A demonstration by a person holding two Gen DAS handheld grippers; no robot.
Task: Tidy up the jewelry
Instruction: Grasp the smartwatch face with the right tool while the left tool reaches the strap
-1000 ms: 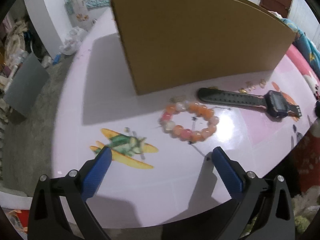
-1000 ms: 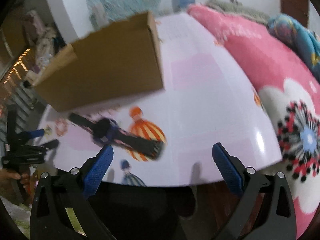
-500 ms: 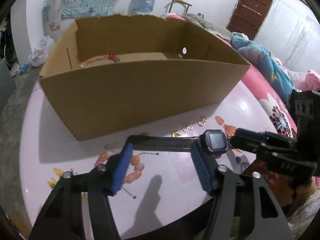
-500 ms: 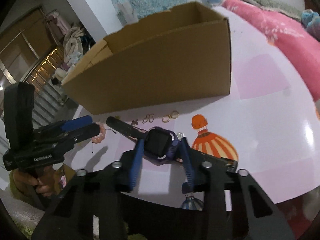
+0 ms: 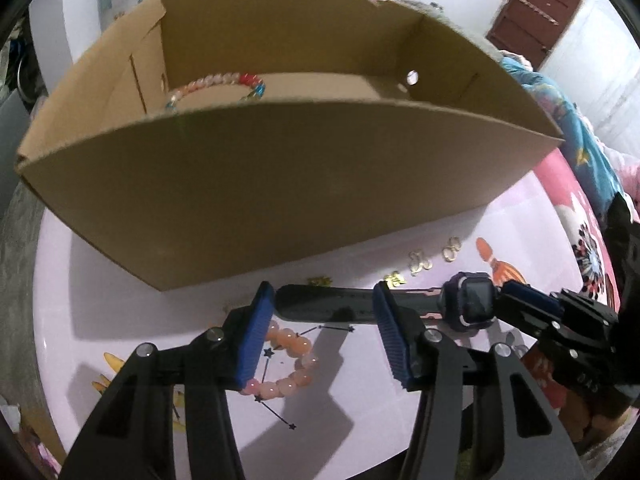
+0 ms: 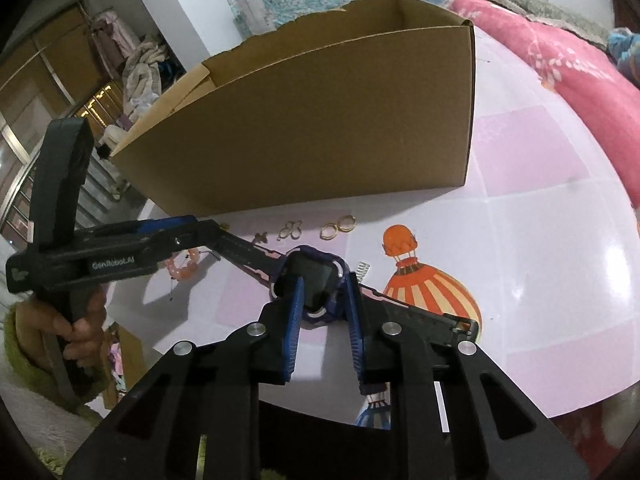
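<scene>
At lower centre of the right wrist view, a purple watch (image 6: 316, 280) is being gripped by its case in the nearly closed right gripper (image 6: 322, 308). Its long strap is running leftward, below the cardboard box (image 5: 280, 184). In the left view, the left gripper (image 5: 324, 316) is being held half open around that strap, apparently not yet clamped.

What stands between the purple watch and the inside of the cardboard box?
Only the brown cardboard box's own near wall. The purple smartwatch with the black strap, gripped by the right gripper, must rise over it. The small gold rings lie flat below that path.
</scene>
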